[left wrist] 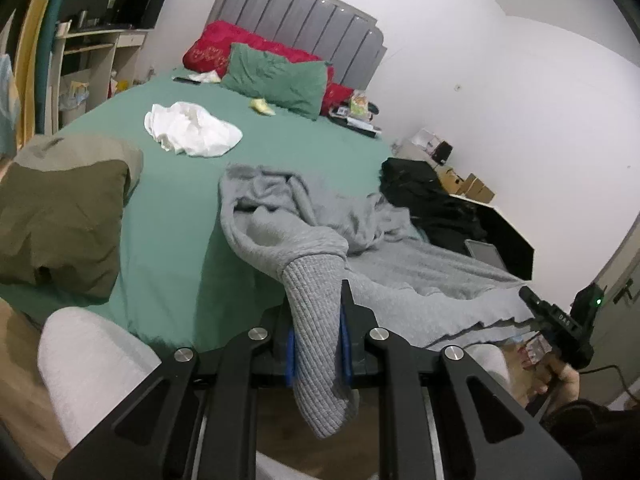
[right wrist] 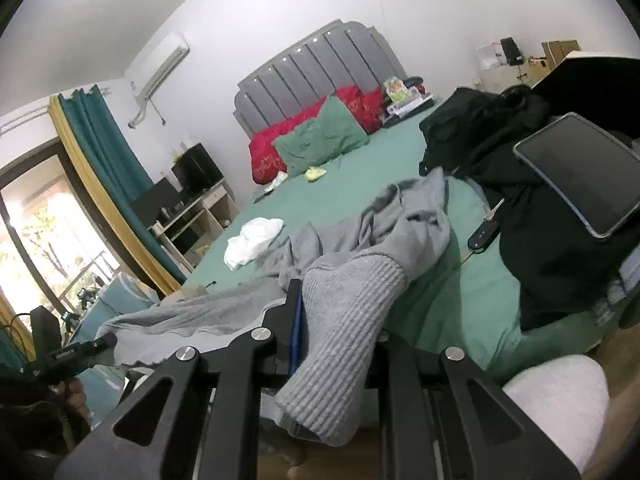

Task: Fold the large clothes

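Gripping one ribbed cuff each, the left claw (left wrist: 318, 344) and right claw (right wrist: 340, 320) are clenched on the grey sweater (left wrist: 400, 256). It is probably held so to be spread over the bed (left wrist: 172, 216).

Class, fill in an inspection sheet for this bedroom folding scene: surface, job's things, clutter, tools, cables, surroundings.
Surface: green bed sheet, mostly smooth.
Job's things: grey sweater crumpled near the bed's foot, both ribbed cuffs lifted.
Clutter: white cloth, olive garment, black clothes with tablet on top, pillows.
Tools: left tool shut on one cuff; right tool shut on the other.
Cables: one by the right hand.
Surroundings: grey headboard, curtains, air conditioner.
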Demonstrator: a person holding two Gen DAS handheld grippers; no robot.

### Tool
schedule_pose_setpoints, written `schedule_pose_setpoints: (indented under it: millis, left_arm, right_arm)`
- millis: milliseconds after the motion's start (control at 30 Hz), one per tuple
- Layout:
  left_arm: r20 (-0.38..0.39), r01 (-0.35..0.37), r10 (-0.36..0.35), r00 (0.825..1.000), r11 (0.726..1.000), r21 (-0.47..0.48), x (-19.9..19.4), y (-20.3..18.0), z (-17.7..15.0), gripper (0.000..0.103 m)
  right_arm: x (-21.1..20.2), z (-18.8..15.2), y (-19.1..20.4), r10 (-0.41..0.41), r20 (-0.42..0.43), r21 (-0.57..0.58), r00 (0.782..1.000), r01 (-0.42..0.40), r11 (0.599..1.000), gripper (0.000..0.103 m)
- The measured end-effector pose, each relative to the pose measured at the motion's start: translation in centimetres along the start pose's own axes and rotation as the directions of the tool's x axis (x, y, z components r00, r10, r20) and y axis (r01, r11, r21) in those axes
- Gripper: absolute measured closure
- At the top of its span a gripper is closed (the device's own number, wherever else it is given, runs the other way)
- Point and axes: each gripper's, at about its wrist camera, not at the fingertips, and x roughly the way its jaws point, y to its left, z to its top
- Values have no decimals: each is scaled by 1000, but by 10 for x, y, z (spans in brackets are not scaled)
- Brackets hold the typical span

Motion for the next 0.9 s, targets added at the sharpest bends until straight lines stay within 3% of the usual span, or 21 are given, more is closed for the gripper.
schedule_pose_setpoints:
  millis: [233, 367, 600, 900]
  left_arm:
    - [37, 38, -38, 999, 999, 15, -56, -20, 10, 85]
    - [45, 38, -38, 998, 999, 18, -62, -24, 23, 85]
    - [14, 58, -57, 998, 994, -96, 6, 2, 62, 85]
    - [-69, 22, -38, 997, 977, -214, 156, 47, 120, 84]
  right_arm:
    - [-46, 15, 25, 16, 69, -64, 997, -12, 998, 87]
    - [-47, 31, 28, 35, 81, -83, 996, -28, 996, 87]
    - [6, 60, 6, 46, 42, -64, 998, -43, 997, 87]
    - [119, 108, -31, 28, 0, -33, 1000, -28, 999, 87]
